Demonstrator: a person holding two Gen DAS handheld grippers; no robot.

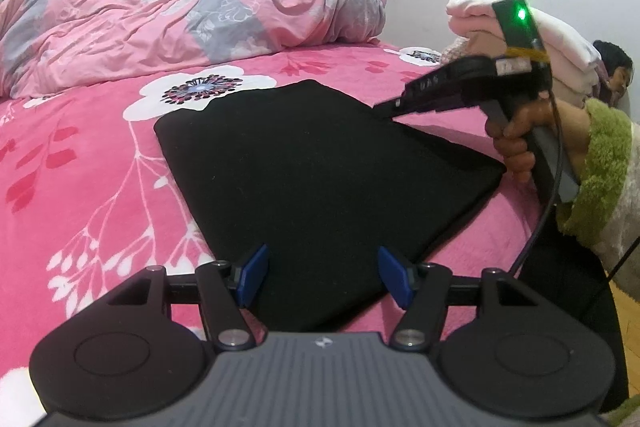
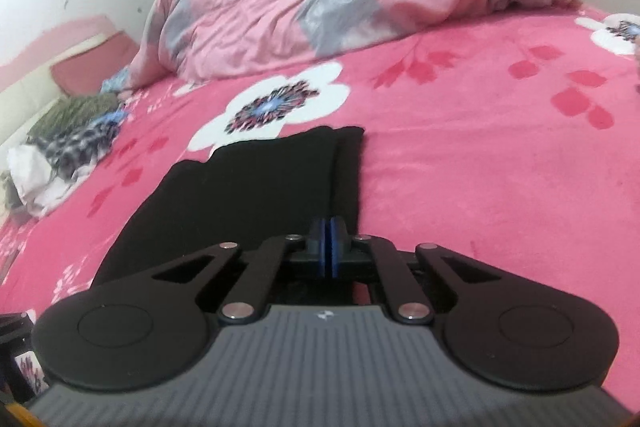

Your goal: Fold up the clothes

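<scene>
At the right-hand edge of the cloth, found the right gripper [image 2: 329, 245] with its blue pads [image 2: 320, 243] pressed fully together, tips against the border of the black garment [image 1: 320, 167]; could not confirm whether a layer of fabric was pinched between them. Noted the hand [image 1: 516, 143] wrapped around its handle, just off the garment's right side. Found the left gripper [image 1: 322, 267] with pads standing apart and nothing clamped, poised just above the garment's near edge without touching it. Located the garment flat on the pink floral bed cover [image 1: 100, 147], already reduced to a neat rectangle, well apart from the crumpled duvet [image 1: 180, 7] at the far side and from the stack of folded clothes [image 1: 560, 39] beyond the right gripper. Judged the step in hand as taking hold of the right edge, either for a further fold or for a lift toward the stack. Judged the next move to require a matching grip by the left gripper on the near edge, then raising both ends evenly to keep the layers aligned.
</scene>
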